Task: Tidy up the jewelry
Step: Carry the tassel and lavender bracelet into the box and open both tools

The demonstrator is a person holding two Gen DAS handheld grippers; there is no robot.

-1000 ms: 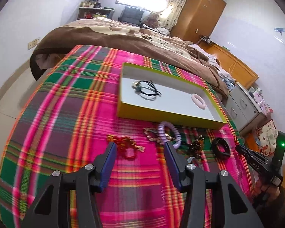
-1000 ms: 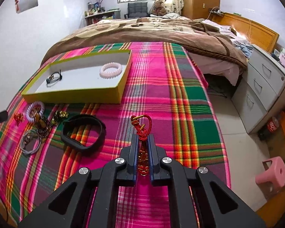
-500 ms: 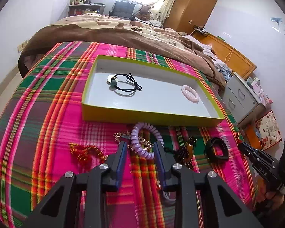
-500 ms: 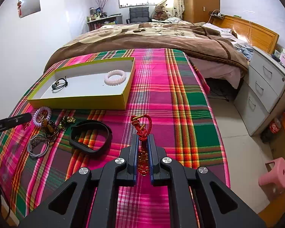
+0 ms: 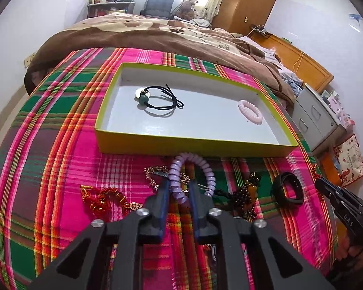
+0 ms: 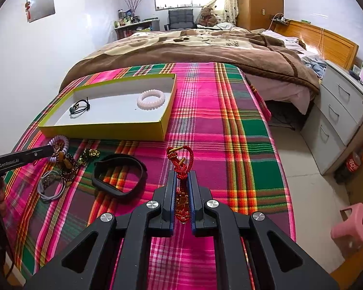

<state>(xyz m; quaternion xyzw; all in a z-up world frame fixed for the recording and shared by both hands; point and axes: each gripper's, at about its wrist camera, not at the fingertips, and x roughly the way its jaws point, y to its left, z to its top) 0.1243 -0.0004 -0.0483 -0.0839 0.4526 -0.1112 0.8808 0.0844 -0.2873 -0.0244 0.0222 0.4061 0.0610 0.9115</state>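
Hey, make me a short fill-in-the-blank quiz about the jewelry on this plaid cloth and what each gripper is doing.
1. The left gripper is closing on the ____ spiral coil bracelet.
2. The right gripper is shut on a ____ braided cord bracelet.
3. The yellow-rimmed shallow box holds a pale pink coil bracelet and a ____ elastic cord bracelet.

Missing words: purple; red; black

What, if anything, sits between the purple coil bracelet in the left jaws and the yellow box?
Nothing visible. The left gripper is closing on the purple coil bracelet, which lies just in front of the yellow box; only the box's low near wall must be cleared.
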